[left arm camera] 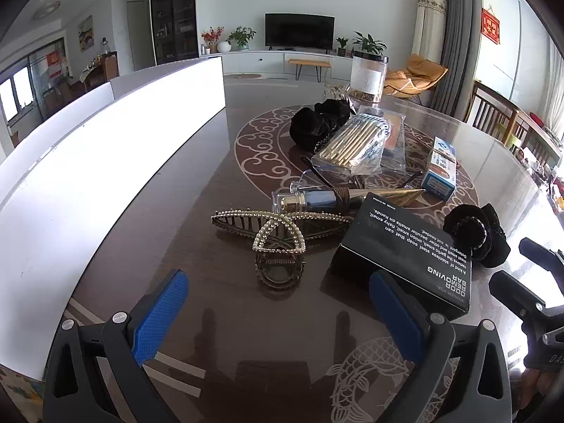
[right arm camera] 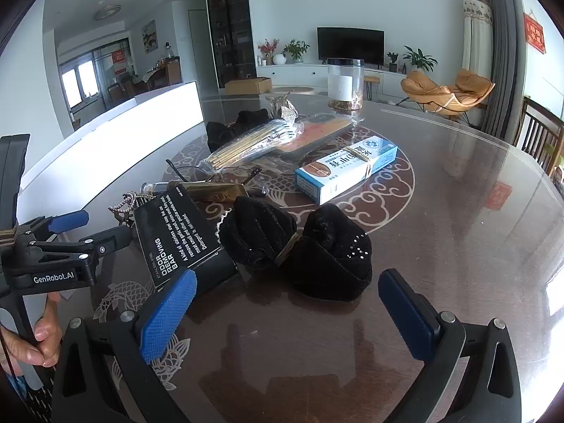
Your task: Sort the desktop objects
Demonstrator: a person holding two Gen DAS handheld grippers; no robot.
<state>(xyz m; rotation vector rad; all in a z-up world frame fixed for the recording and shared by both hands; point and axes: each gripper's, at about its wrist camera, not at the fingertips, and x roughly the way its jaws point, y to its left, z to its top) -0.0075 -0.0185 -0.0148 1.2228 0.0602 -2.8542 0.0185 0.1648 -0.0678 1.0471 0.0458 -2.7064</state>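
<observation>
1. Two grippers, both spread wide with nothing between the pads; sorting looks not yet begun, approach step.
2. White bin [left arm camera: 105, 148] sits at 9 o'clock of the clutter, along the table [left arm camera: 197, 183] edge; likely the drop place, contents hidden.
3. Left gripper [left arm camera: 278, 303] hovers over bare table, released. Hair claw [left arm camera: 278, 236] lies just beyond it at 12 o'clock, untouched.
4. Black box [left arm camera: 409, 250] at 1 o'clock of the left gripper, just beside its right pad; contact cannot tell.
5. Right gripper [right arm camera: 287, 306] released too, hovering. Black bow [right arm camera: 299, 246] at its 12 o'clock, flat on the table, touching the black box at its 9 o'clock.
6. Blue box [right arm camera: 347, 169], stick bag [right arm camera: 246, 148] and jar [right arm camera: 344, 83] farther off, 12 to 1 o'clock.
7. Next, my guess: left drops forward over the claw's spring hub, closes, carries to 9 o'clock. Claw is open-toothed, may snag or tilt.
</observation>
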